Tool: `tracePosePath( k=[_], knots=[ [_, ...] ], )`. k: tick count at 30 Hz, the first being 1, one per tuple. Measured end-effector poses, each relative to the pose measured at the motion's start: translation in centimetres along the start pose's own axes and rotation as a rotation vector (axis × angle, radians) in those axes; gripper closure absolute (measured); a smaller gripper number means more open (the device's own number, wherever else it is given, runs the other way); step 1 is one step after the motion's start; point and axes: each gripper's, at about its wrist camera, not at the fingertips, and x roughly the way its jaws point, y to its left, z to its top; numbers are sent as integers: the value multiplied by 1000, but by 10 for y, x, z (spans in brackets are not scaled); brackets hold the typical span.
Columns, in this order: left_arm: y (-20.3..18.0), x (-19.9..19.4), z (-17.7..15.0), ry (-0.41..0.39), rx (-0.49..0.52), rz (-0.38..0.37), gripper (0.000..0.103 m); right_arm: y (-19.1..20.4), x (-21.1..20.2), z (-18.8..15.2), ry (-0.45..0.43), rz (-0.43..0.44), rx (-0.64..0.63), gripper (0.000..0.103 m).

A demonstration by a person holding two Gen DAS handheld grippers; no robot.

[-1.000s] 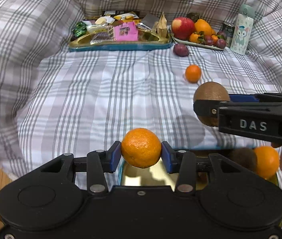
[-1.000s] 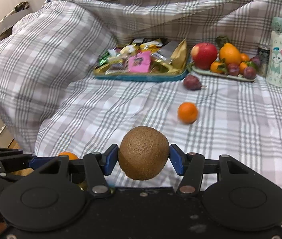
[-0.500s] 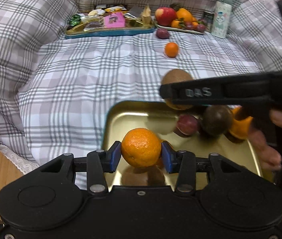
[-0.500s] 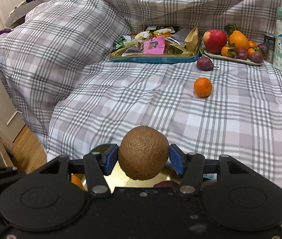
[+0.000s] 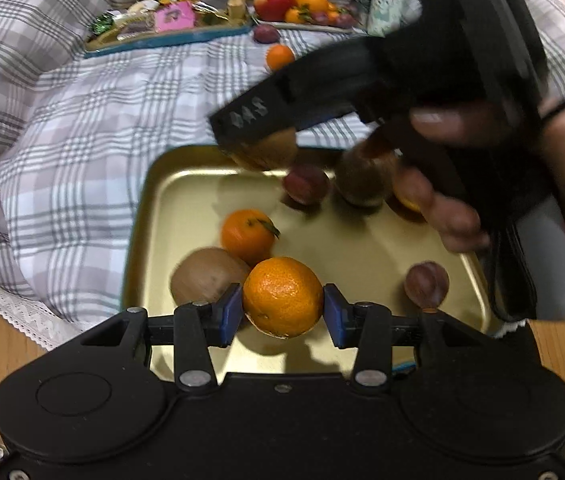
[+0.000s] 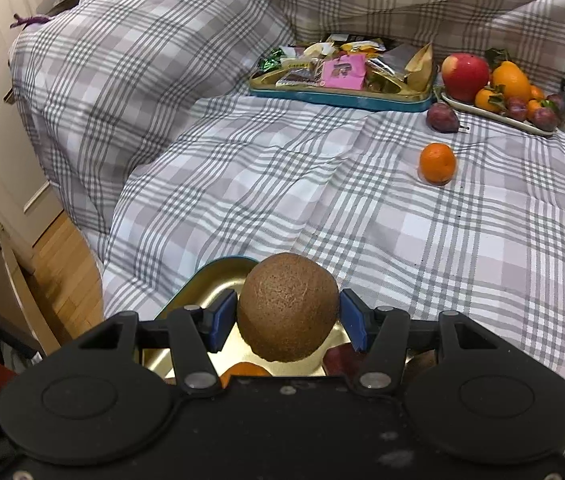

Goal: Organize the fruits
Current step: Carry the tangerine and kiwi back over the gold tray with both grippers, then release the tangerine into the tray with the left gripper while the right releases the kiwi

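Nearest, the left gripper (image 5: 283, 312) pinches a mandarin (image 5: 282, 297) between blue pads, above the near part of a gold tray (image 5: 138, 216) at the bed's edge. Just behind lie a brown kiwi (image 5: 202, 276) and a second mandarin (image 5: 247, 236); a plum (image 5: 426, 282) sits to the right. The right gripper (image 6: 287, 318), clamped on another kiwi (image 6: 287, 306), crosses over the tray's far side, and its blurred hand (image 5: 522, 168) hides fruit there. Beyond, open plaid bedding (image 6: 282, 184) holds a loose mandarin (image 6: 437, 163) and a plum (image 6: 442, 117). Farthest are a snack tray (image 6: 342, 98) and a fruit plate (image 6: 498, 118).
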Motion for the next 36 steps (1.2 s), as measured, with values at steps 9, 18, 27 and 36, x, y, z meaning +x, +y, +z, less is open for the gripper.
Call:
tracePosePath(
  k=[9,18,27,36],
  knots=[
    [-5,14,-3,8,34,19,52,6,13,0,39,17,-61,44],
    [-6,21,-5,31,49,-4,52,9,24,0,63,14,-85,44],
    [3,19,-5,35,-1,-35,51,8,33,-4,106,8,-88,44],
    [8,7,-1,-2,-60,12,53,3,28,-8,72,4,-70,45]
  ],
)
